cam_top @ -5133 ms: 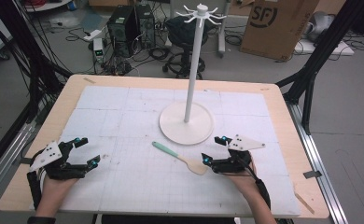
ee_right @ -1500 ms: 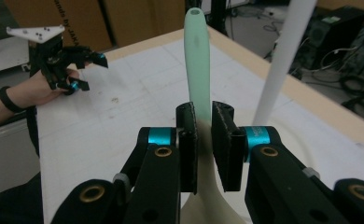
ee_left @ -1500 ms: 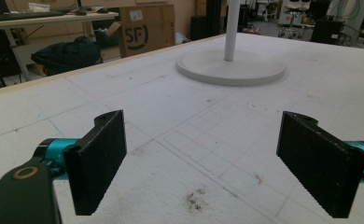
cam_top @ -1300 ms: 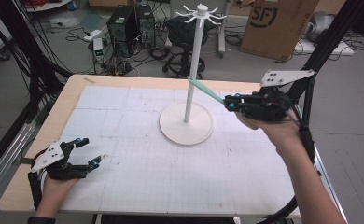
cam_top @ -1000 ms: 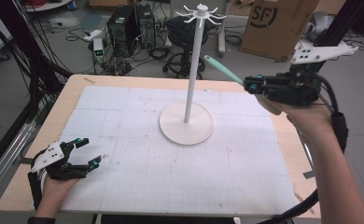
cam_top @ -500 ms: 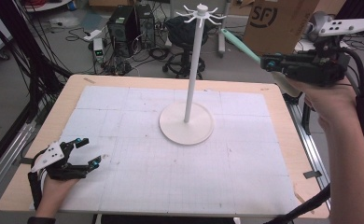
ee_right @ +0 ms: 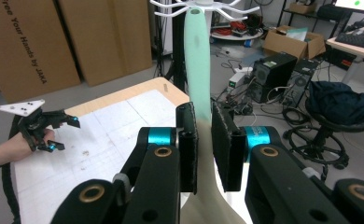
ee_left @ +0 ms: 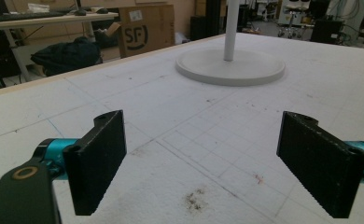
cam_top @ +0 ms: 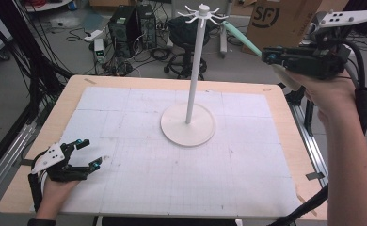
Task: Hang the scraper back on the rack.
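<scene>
Because its holed tip must reach a hook, the spatula is clamped in the right gripper beside the rack top; the left gripper, gaping empty, rests far from the rack.

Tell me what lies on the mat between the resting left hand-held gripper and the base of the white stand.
Nothing: in the high view the mat between the left hand-held gripper and the stand base is bare; the left gripper view shows just faint smudges there.
</scene>
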`<move>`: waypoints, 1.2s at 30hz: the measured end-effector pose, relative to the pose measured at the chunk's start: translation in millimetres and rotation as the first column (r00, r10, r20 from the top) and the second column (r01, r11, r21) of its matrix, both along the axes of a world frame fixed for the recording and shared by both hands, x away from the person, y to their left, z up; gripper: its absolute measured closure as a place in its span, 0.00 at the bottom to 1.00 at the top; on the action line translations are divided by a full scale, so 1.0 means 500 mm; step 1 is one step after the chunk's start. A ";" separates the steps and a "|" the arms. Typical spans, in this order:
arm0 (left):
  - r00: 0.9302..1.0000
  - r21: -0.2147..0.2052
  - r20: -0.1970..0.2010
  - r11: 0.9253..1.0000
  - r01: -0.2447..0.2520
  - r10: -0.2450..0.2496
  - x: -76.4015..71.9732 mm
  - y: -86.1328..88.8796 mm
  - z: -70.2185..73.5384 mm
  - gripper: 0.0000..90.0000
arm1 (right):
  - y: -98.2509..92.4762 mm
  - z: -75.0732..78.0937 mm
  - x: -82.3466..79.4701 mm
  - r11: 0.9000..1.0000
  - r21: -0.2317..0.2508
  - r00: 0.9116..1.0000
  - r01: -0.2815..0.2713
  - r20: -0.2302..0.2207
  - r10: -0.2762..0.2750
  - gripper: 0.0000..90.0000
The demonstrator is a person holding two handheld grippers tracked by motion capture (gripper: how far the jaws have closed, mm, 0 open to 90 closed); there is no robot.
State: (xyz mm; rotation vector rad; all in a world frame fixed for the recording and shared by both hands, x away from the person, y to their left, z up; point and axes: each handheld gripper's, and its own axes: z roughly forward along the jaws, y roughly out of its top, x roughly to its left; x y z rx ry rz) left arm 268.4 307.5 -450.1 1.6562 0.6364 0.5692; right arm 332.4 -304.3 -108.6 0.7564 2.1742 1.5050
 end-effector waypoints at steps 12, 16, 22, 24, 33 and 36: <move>1.000 0.002 0.001 1.000 0.001 -0.001 0.000 0.000 0.000 0.18 | 0.013 -0.004 0.012 1.000 -0.008 1.000 0.013 -0.006 -0.014 0.90; 1.000 0.004 0.001 1.000 0.002 -0.002 0.000 0.000 0.000 0.18 | 0.014 -0.006 0.016 1.000 -0.003 1.000 0.019 -0.005 -0.019 0.90; 1.000 0.000 0.000 1.000 0.002 -0.002 0.000 -0.001 0.000 0.18 | 0.016 -0.010 0.020 1.000 -0.007 1.000 0.018 -0.012 -0.018 0.90; 1.000 0.003 0.000 1.000 0.002 -0.002 0.000 0.000 0.000 0.18 | 0.019 -0.012 0.022 1.000 -0.013 1.000 0.017 -0.010 -0.017 0.90; 1.000 0.004 0.001 1.000 0.002 -0.002 0.000 0.000 0.000 0.18 | 0.029 -0.020 0.029 1.000 -0.015 1.000 0.010 -0.021 -0.011 0.90; 1.000 0.005 0.001 1.000 0.002 -0.002 0.000 0.000 0.000 0.18 | 0.033 -0.024 0.031 1.000 -0.016 1.000 0.009 -0.029 -0.010 0.90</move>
